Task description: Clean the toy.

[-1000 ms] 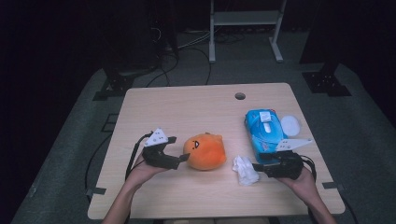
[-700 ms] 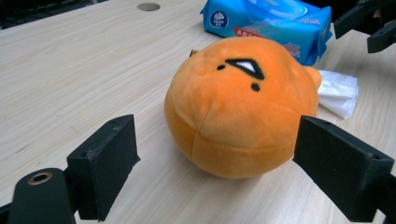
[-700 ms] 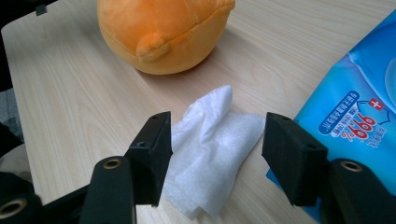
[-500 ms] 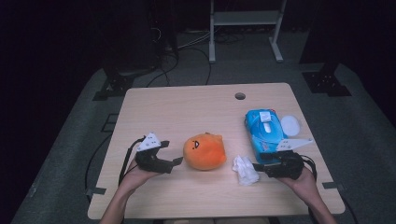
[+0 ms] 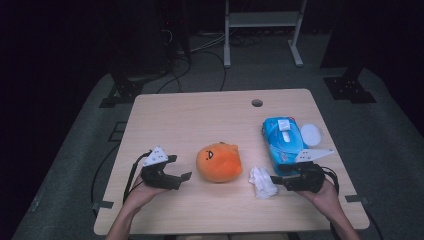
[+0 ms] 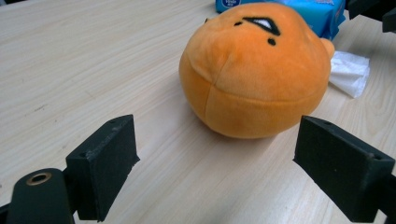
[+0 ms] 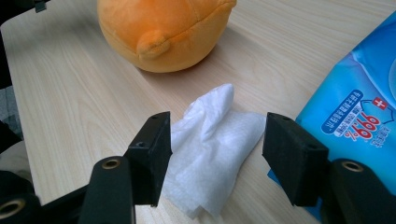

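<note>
An orange round plush toy [image 5: 218,162] with a small face lies at the middle of the table's near half. My left gripper [image 5: 184,177] sits to its left, open, jaws pointing at the plush [image 6: 254,74] with a gap of bare wood before it; the left gripper [image 6: 224,172] holds nothing. A crumpled white wipe [image 5: 262,181] lies right of the plush. My right gripper [image 5: 275,180] points left at it, open. In the right gripper view the wipe [image 7: 210,140] lies on the table between the spread jaws of the right gripper [image 7: 217,163], not pinched.
A blue pack of wet wipes [image 5: 283,140] lies on the wooden table [image 5: 200,115] at the right, with a round white lid [image 5: 311,134] beside it. A cable hole [image 5: 257,103] is near the far edge. Cables and stand legs are on the dark floor beyond.
My left gripper has drawn back from the plush, leftward and toward the person. The plush, the wipe and the right gripper have stayed put.
</note>
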A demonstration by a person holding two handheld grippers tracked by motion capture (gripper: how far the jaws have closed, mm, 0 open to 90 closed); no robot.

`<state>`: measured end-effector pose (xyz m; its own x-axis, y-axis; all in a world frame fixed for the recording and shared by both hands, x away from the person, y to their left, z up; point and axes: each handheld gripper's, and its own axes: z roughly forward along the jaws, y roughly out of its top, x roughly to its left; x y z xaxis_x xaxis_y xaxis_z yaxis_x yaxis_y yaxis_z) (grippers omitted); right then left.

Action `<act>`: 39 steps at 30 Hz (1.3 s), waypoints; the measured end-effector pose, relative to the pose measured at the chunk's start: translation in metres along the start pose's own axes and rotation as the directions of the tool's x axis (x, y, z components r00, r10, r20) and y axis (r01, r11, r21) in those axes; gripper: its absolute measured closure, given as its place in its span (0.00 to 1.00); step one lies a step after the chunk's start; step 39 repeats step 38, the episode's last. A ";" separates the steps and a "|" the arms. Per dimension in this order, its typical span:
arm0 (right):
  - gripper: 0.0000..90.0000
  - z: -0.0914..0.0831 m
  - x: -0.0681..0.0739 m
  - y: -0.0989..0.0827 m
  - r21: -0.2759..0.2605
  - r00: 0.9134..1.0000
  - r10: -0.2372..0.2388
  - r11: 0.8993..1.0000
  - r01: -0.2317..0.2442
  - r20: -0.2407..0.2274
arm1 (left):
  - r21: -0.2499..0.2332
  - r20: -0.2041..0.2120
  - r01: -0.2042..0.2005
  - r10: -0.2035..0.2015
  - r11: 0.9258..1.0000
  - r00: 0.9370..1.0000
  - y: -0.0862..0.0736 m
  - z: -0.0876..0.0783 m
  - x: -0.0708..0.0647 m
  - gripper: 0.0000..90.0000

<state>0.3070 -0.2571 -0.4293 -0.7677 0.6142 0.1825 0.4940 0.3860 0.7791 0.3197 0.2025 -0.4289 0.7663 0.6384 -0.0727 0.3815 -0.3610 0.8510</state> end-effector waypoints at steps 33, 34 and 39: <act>0.43 0.003 0.005 -0.004 0.020 1.000 -0.011 1.000 0.011 -0.002 | 0.066 -0.050 0.044 -0.041 0.997 0.998 -0.034 -0.006 0.004 0.12; 0.43 0.004 0.006 -0.004 0.017 1.000 -0.011 1.000 0.011 -0.004 | 0.062 -0.048 0.047 -0.044 0.997 0.998 -0.034 -0.006 0.004 0.12; 0.42 0.004 0.006 -0.004 0.014 1.000 -0.013 1.000 0.014 -0.004 | 0.063 -0.048 0.045 -0.042 0.997 0.998 -0.034 -0.005 0.005 0.12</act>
